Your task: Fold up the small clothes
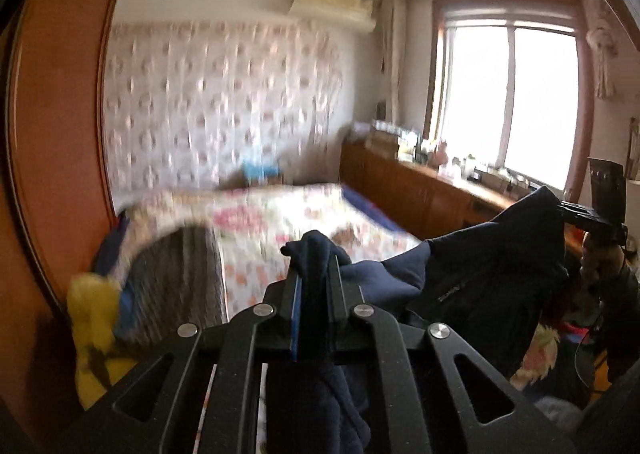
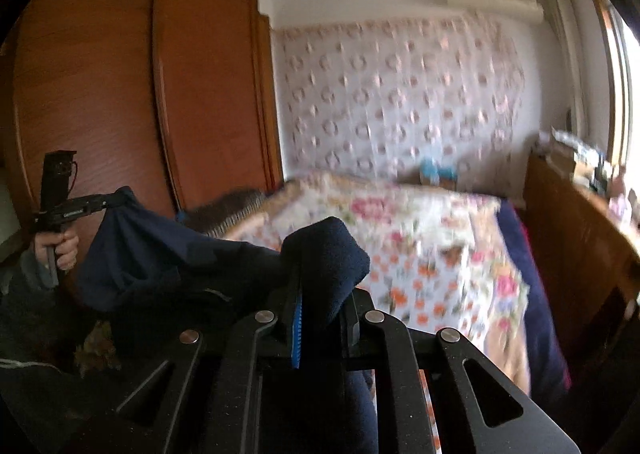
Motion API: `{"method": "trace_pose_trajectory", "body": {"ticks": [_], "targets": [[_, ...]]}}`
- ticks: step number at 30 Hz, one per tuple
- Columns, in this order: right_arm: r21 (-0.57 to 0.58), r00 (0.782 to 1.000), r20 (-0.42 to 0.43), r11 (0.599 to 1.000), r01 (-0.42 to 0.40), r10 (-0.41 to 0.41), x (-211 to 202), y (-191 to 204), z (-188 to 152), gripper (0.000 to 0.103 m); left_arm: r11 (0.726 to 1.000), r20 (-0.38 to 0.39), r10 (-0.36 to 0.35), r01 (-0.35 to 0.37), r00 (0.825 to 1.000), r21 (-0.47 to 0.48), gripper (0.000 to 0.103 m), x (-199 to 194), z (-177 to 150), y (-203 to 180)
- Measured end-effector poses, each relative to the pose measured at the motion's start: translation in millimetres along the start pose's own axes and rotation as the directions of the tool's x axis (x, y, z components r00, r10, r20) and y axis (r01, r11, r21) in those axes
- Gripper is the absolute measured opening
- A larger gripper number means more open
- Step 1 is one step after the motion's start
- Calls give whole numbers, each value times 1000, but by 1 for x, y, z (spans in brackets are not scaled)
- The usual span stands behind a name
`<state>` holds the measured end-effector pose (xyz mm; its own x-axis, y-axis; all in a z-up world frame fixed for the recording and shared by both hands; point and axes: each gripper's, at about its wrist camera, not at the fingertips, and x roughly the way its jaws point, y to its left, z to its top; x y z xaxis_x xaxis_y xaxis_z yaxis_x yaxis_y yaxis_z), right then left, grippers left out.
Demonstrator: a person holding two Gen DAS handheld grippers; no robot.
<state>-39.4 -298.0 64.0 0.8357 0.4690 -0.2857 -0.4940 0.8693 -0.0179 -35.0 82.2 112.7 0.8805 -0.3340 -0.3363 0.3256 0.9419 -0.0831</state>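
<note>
Dark blue garment (image 1: 492,270) held up in air over flowered bed (image 1: 280,222), stretched between both claws. Left claw (image 1: 316,274) pinched on one bunched corner; right claw (image 2: 320,294) pinched on other. No fold made yet; laying flat and folding judged left. No containers seen.

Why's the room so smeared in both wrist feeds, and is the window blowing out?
Left wrist: window blown white, bed and wall motion-blurred, left gripper and navy garment sharp. Right wrist: same blur; right gripper crisp, glare at right edge.
</note>
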Motion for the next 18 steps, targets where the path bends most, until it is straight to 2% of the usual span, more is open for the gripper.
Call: {"method": "trace_pose_trajectory", "body": {"ticks": [4,7,9,11,14,18], "targets": [[-49,994,101,998,36,-30,-43,4,39,13,998,107,39,-45,993,52,10,-31,42,-3],[-79,984,165,994,75,-61,-70,5,65,13,993,195,81,-97,977,72,10,-52,69,-2],[-89,974,210,991,103,-82,-89,7,80,13,985,253,126,-150,959,80,10,-66,80,-2],[-96,965,245,988,122,-96,-106,9,91,13,978,284,161,-192,945,86,10,-73,88,0],[-84,958,272,990,114,-87,-121,8,97,13,976,320,181,-211,930,61,10,-78,89,11],[-75,964,246,990,119,-97,-121,6,88,13,978,316,172,-201,933,61,10,-69,85,17]]}}
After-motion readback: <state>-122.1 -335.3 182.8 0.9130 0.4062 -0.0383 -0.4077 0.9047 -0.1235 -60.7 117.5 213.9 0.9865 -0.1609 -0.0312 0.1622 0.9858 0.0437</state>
